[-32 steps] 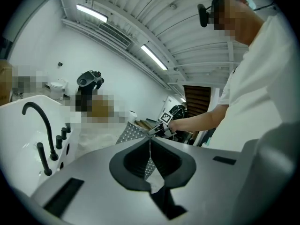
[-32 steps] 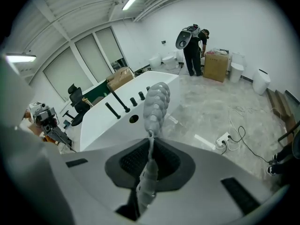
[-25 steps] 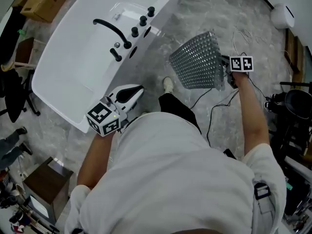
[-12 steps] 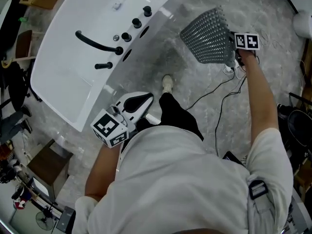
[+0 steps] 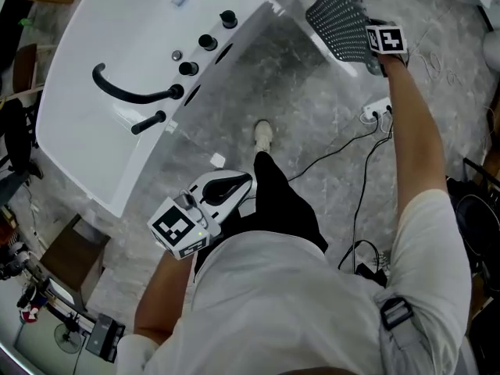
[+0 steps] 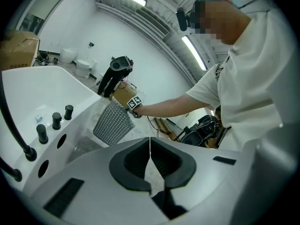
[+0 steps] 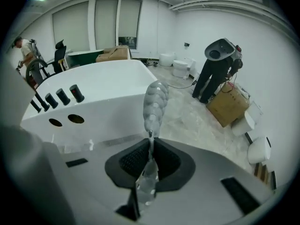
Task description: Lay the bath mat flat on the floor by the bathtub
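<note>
A grey perforated bath mat [image 5: 340, 14] hangs in the air over the marble floor [image 5: 312, 116], beside the white bathtub [image 5: 101, 45]. My right gripper [image 5: 369, 53] is shut on the mat's edge, arm stretched far forward. In the right gripper view the mat [image 7: 153, 104] rises edge-on from the shut jaws of the right gripper [image 7: 151, 146]. My left gripper [image 5: 238, 184] stays low near my leg, shut and empty. In the left gripper view the left gripper [image 6: 150, 146] has its jaws closed on nothing, and the mat [image 6: 112, 123] dangles beyond.
Black faucet [image 5: 129, 92] and knobs [image 5: 207, 41] sit on the tub rim. A power strip [image 5: 376, 109] with cables lies on the floor to the right. My shoe [image 5: 264, 135] stands between tub and cables. A wooden stool [image 5: 66, 260] is at lower left. A cardboard box [image 7: 228, 104] stands beyond.
My right gripper has carried the mat farther forward along the tub, and its face now appears smaller and more edge-on. My left gripper has stayed shut near my leg.
</note>
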Action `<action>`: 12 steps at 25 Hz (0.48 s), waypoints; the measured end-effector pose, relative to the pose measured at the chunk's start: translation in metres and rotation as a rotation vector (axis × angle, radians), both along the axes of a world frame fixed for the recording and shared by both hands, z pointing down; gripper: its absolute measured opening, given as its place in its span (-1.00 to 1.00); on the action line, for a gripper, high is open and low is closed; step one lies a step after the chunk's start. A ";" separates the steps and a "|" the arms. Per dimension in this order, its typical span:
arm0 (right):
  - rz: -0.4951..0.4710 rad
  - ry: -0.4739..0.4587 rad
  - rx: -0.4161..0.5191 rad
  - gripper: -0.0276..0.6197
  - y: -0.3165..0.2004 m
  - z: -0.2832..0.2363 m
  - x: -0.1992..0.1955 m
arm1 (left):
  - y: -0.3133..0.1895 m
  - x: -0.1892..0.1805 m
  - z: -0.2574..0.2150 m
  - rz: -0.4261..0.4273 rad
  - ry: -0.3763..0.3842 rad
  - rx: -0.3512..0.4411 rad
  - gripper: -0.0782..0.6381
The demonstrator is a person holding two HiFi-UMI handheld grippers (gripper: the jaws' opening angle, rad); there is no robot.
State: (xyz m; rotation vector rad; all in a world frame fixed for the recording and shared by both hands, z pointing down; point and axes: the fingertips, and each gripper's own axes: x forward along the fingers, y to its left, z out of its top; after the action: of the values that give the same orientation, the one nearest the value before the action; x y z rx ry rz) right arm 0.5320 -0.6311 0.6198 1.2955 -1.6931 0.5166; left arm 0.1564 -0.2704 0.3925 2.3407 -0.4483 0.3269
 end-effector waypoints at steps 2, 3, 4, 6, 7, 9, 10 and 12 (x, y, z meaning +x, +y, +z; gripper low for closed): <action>-0.034 0.010 -0.024 -0.79 -0.002 0.036 -0.022 | -0.001 0.001 0.013 -0.007 0.005 -0.025 -0.73; -0.049 0.008 -0.039 -0.79 0.000 0.056 -0.034 | -0.002 0.001 0.019 -0.011 0.005 -0.036 -0.73; -0.063 0.002 -0.055 -0.79 0.004 0.076 -0.048 | -0.004 0.001 0.026 -0.016 0.005 -0.045 -0.73; -0.083 -0.018 -0.090 -0.78 0.013 0.115 -0.077 | -0.008 0.000 0.040 -0.026 0.009 -0.056 -0.73; -0.091 -0.030 -0.110 -0.78 0.020 0.134 -0.092 | -0.010 -0.001 0.046 -0.031 0.013 -0.062 -0.73; -0.108 -0.058 -0.161 -0.78 0.041 0.171 -0.123 | -0.010 -0.004 0.059 -0.043 0.021 -0.080 -0.73; -0.118 -0.072 -0.187 -0.78 0.054 0.189 -0.139 | -0.009 -0.007 0.065 -0.049 0.019 -0.095 -0.73; -0.140 -0.100 -0.232 -0.78 0.078 0.221 -0.172 | -0.007 -0.012 0.078 -0.053 0.003 -0.119 -0.73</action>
State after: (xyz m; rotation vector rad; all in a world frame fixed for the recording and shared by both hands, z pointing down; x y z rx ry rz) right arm 0.3597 -0.5531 0.8408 0.9921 -1.7337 0.6826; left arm 0.1443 -0.2771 0.4704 2.2093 -0.4751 0.3160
